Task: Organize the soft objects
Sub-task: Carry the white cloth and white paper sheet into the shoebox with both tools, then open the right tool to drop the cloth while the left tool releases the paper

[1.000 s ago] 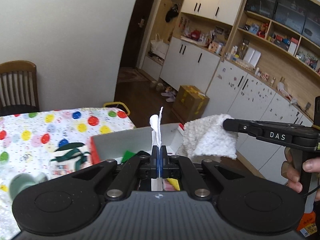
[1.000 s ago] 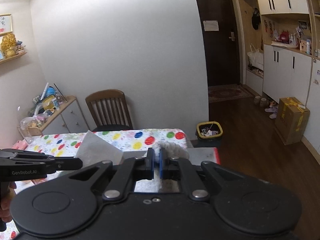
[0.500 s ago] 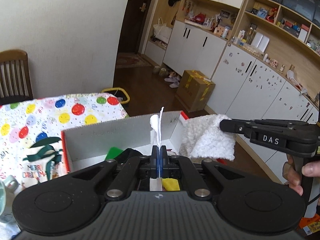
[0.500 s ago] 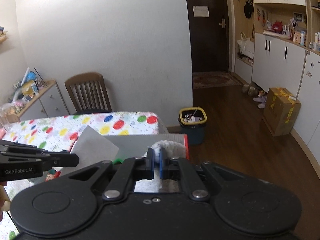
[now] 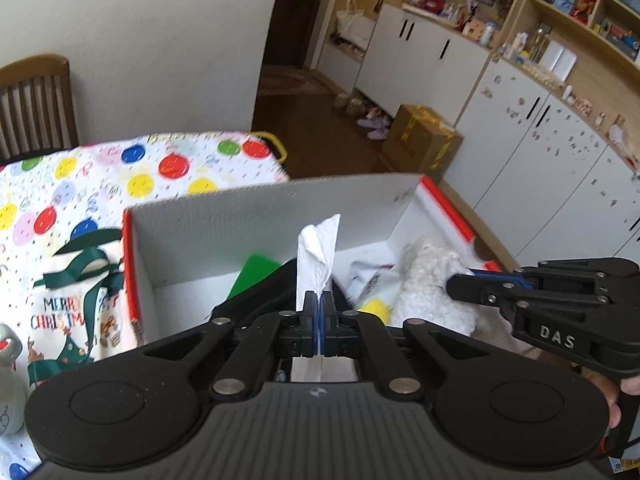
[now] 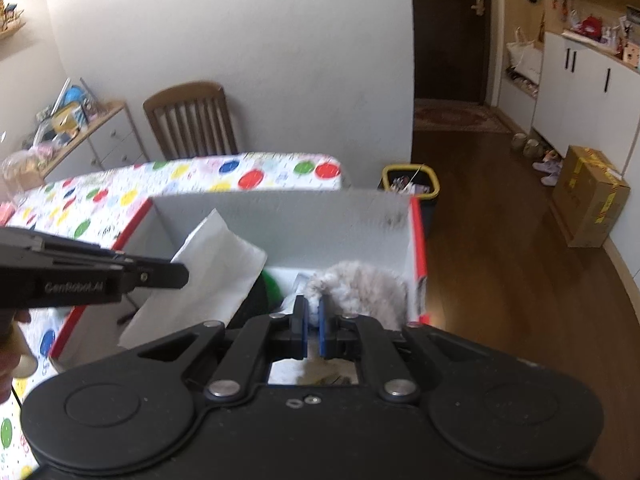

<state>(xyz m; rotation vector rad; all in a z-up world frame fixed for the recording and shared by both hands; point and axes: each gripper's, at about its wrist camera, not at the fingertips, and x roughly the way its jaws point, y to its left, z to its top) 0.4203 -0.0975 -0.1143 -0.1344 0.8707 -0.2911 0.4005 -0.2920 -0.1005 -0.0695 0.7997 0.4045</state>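
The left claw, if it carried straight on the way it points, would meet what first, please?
Probably the black item lying in the white box, just ahead of the left claw; depth is unclear.

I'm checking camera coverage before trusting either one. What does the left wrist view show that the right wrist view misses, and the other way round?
Only the left wrist view shows the Christmas cloth lying on the table beside the box, and the yellow item inside it.

Only the right wrist view shows the yellow-rimmed bin on the floor and the drawer unit by the wall.

Both show the grey box, the white sheet in the shut left hand-held gripper, the fluffy white cloth in the shut right hand-held gripper, and the wooden chair.
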